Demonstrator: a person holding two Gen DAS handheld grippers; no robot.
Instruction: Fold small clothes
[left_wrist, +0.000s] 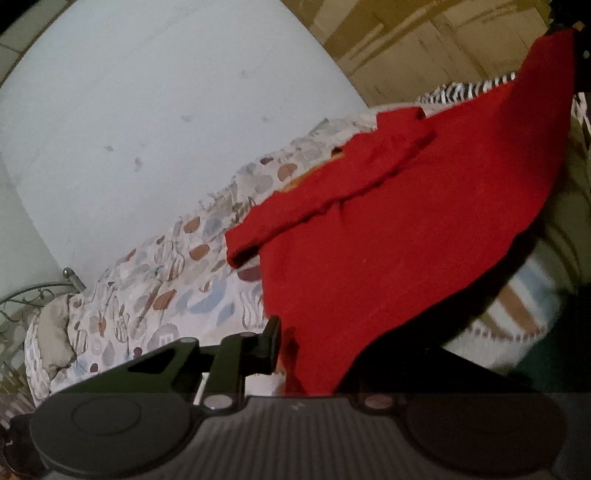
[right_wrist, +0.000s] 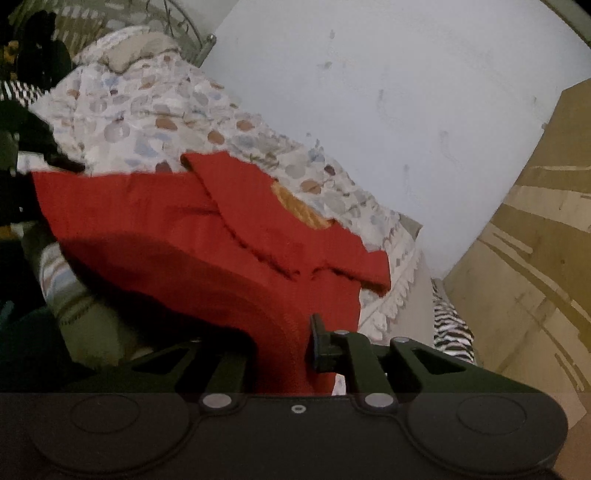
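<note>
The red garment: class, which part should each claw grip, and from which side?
Grip the red garment at its near hem corners, one per claw, coming from the near side. The left claw and right claw appear shut on that edge already; the rest drapes over the patterned bedspread.

We look from both wrists, close and low, facing the wall, sharing the red garment (left_wrist: 388, 229) (right_wrist: 207, 236) and bed (left_wrist: 147, 280) (right_wrist: 147, 96).

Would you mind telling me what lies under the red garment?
Under the red garment the patterned bedspread shows around its edges, and an orange knitted patch peeks out at its far edge. How far that orange piece extends, and anything else beneath, is covered.
</note>
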